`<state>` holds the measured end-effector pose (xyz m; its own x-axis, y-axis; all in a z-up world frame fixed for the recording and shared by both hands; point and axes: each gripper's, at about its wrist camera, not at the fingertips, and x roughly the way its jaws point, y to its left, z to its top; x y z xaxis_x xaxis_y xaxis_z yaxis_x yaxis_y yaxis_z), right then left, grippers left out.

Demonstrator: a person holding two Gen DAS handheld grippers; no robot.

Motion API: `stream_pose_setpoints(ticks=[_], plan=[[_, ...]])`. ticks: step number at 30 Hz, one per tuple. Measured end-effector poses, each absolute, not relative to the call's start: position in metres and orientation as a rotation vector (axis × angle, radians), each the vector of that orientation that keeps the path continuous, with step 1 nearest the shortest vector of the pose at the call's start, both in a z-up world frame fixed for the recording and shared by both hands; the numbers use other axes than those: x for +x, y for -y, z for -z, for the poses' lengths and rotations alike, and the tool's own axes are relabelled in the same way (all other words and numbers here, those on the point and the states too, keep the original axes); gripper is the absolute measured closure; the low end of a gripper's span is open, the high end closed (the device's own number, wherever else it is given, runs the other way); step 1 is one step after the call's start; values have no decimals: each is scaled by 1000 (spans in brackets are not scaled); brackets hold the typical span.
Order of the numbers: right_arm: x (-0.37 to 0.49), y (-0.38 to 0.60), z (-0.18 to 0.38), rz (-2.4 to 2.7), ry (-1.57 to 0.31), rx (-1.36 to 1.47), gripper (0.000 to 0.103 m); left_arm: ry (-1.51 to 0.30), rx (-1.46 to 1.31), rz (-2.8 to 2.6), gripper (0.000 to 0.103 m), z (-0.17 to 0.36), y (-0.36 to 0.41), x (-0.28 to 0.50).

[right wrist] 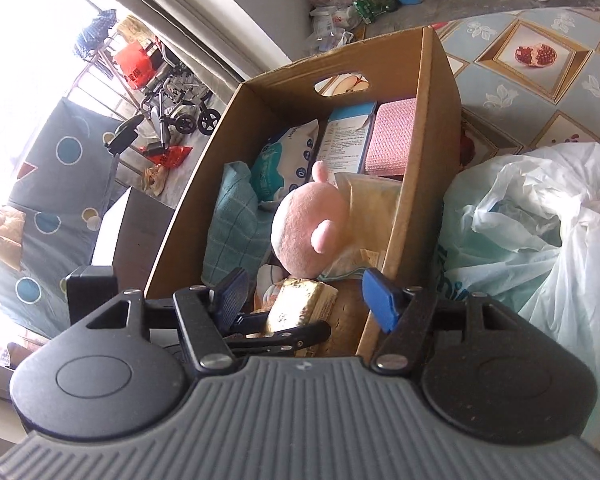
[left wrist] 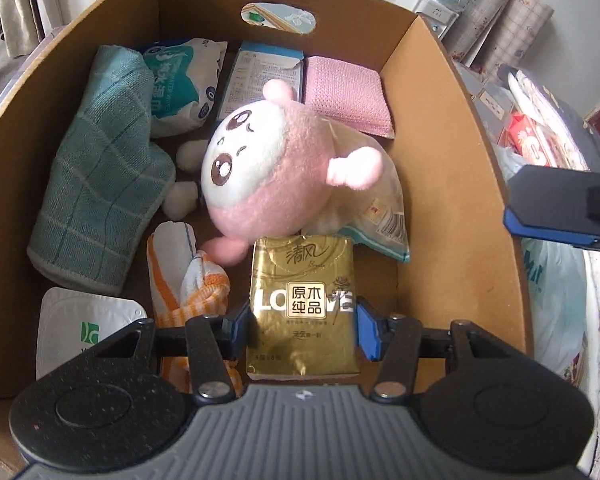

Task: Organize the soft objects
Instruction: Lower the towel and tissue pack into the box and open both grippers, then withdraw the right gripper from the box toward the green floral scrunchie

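An open cardboard box (left wrist: 440, 120) holds soft goods. A pink plush toy (left wrist: 276, 168) lies in its middle on a clear packet (left wrist: 380, 204). Around it are a teal towel (left wrist: 100, 184), a wet-wipes pack (left wrist: 184, 84), a pink cloth (left wrist: 344, 96) and an orange-striped cloth (left wrist: 188, 272). My left gripper (left wrist: 300, 320) is shut on a gold tissue pack (left wrist: 300, 272) low inside the box's near end, one blue pad on each side. My right gripper (right wrist: 306, 296) hangs above the box's near right corner, open, with nothing between its fingers. The plush (right wrist: 308, 232) shows beyond it.
A blue-white carton (left wrist: 260, 80), cotton balls (left wrist: 192, 152) and a white foil-lidded cup (left wrist: 80, 328) also lie in the box. White plastic bags (right wrist: 520, 220) are heaped against the box's right wall. A patterned tablecloth (right wrist: 540, 60) lies behind, and a wheelchair (right wrist: 172, 100) stands far left.
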<state>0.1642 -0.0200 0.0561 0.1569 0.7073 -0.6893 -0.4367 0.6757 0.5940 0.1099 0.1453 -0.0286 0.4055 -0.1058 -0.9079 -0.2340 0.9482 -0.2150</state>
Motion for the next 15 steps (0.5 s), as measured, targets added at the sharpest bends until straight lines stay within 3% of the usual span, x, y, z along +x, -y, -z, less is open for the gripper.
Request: stream_pose_setpoints(ticks=[10, 15], plan=[[155, 29, -68, -843, -1086, 265, 38, -1179, -337, -99, 49, 31, -146, 117], [151, 41, -76, -841, -1052, 269, 37, -1137, -320, -115, 36, 26, -145, 113]])
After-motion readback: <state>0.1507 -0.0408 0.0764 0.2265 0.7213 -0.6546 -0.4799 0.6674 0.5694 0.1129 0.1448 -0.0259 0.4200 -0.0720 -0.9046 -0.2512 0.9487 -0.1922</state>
